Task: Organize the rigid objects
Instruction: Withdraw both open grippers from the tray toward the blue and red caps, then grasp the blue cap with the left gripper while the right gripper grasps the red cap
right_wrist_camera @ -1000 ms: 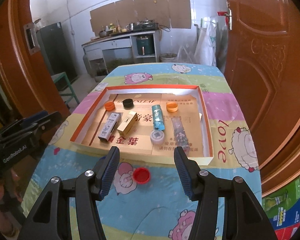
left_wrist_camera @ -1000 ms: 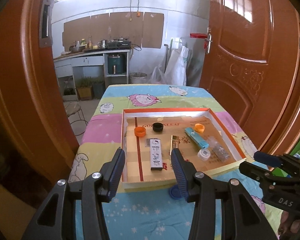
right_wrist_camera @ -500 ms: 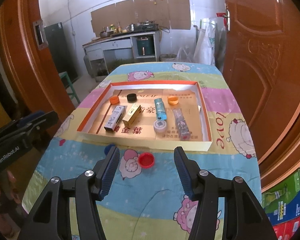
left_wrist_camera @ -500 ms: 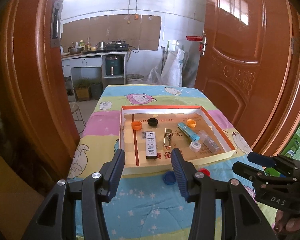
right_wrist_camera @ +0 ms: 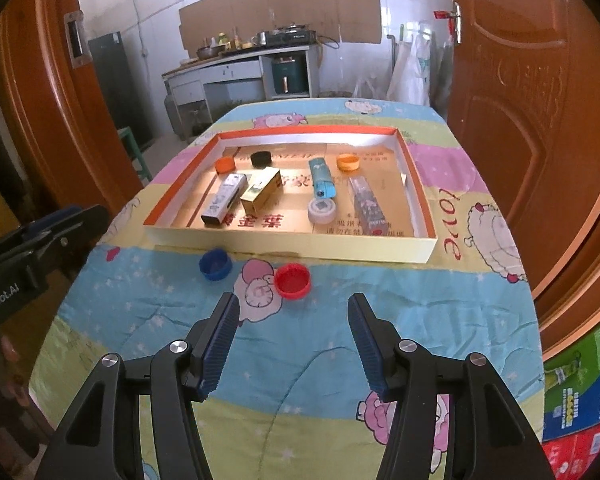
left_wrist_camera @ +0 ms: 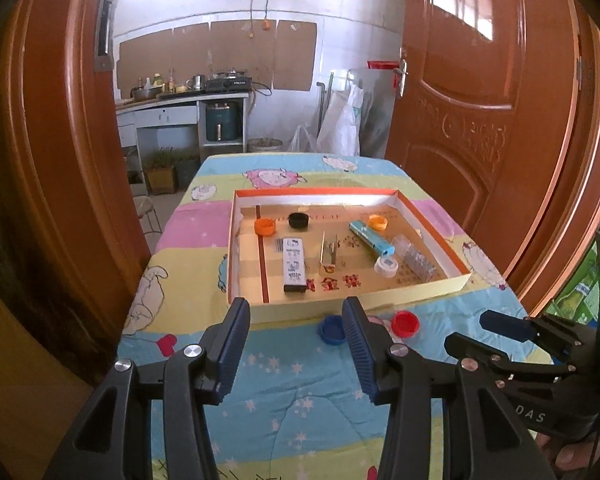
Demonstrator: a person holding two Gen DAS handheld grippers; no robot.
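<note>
The right gripper (left_wrist_camera: 512, 334), seen from the left wrist at 4 o'clock, carries the letters "DAS". The left gripper (right_wrist_camera: 56, 236), seen from the right wrist at 9 o'clock, reads "nRobot.AI", its start cut off. The cloth (right_wrist_camera: 452, 232) at 3 o'clock bears "love". The tray (right_wrist_camera: 292, 222) floor shows red characters "金葉". Smaller print there is unreadable.

Left gripper (left_wrist_camera: 294, 350), right gripper (right_wrist_camera: 294, 346): jaws apart, apparently empty, angled down.

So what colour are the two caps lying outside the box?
One blue cap, one red cap; clearest in the right wrist view.
</note>
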